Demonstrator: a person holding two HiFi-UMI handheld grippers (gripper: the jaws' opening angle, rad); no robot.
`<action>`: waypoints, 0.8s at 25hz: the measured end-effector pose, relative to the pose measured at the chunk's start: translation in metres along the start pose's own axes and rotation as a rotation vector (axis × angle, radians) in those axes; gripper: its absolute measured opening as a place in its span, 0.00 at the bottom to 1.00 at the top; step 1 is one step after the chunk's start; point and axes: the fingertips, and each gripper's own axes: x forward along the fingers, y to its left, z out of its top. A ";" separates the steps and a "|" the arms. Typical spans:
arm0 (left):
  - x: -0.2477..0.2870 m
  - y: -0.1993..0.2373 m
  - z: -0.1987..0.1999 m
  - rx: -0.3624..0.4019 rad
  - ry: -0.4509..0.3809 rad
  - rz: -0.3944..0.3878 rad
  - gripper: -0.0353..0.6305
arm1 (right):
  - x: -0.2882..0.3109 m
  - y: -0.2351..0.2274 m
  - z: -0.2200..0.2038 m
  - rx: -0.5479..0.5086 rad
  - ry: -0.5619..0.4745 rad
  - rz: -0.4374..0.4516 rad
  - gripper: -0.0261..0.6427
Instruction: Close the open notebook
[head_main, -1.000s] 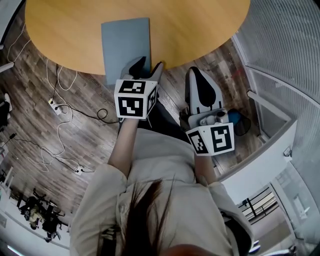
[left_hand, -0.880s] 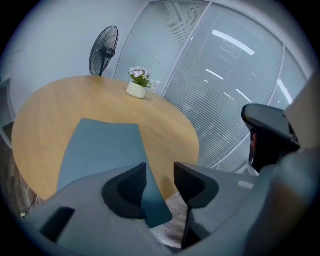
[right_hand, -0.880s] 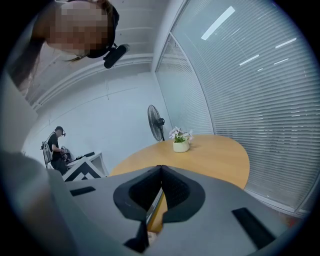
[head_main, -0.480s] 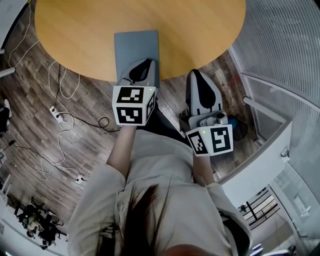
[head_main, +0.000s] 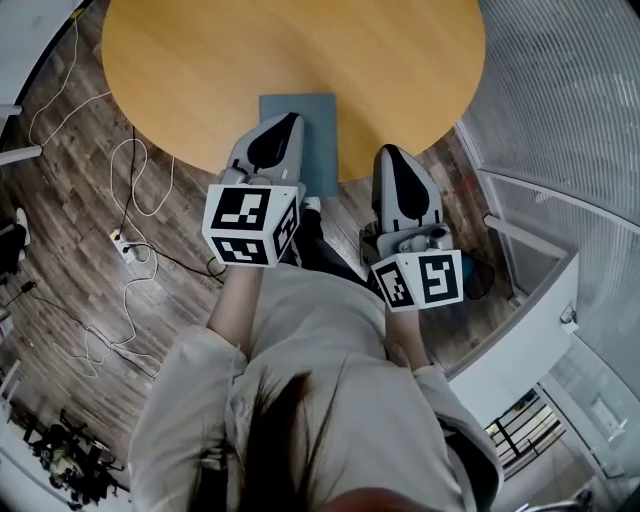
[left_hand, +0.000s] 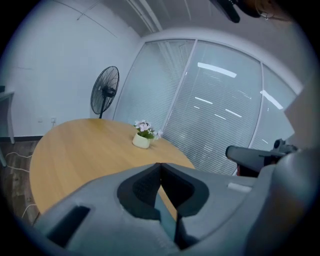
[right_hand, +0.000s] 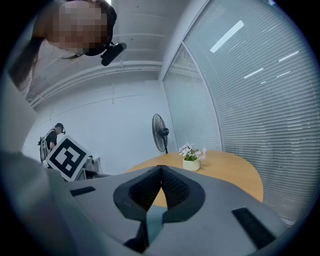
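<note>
Since a second ago we have raised our left tool (head_main: 288, 122) from the near edge of the notebook (head_main: 320, 140). Its jaws have just been closing and now meet on nothing. Our right tool (head_main: 388, 152), beside it, is clenched and empty too. Beyond them the notebook lies closed on the tabletop (head_main: 200, 70), by its near edge. Farther off stand a flowerpot (left_hand: 142, 139) and a fan (left_hand: 105, 92).
</note>
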 end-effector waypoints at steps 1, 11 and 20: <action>-0.005 0.003 0.009 0.004 -0.017 -0.003 0.08 | 0.001 0.003 0.002 -0.003 0.002 -0.002 0.04; -0.059 0.018 0.083 0.056 -0.169 -0.003 0.08 | 0.005 0.013 0.042 -0.044 -0.045 -0.018 0.04; -0.092 0.013 0.126 0.096 -0.285 -0.022 0.08 | -0.007 0.007 0.072 -0.072 -0.081 -0.046 0.04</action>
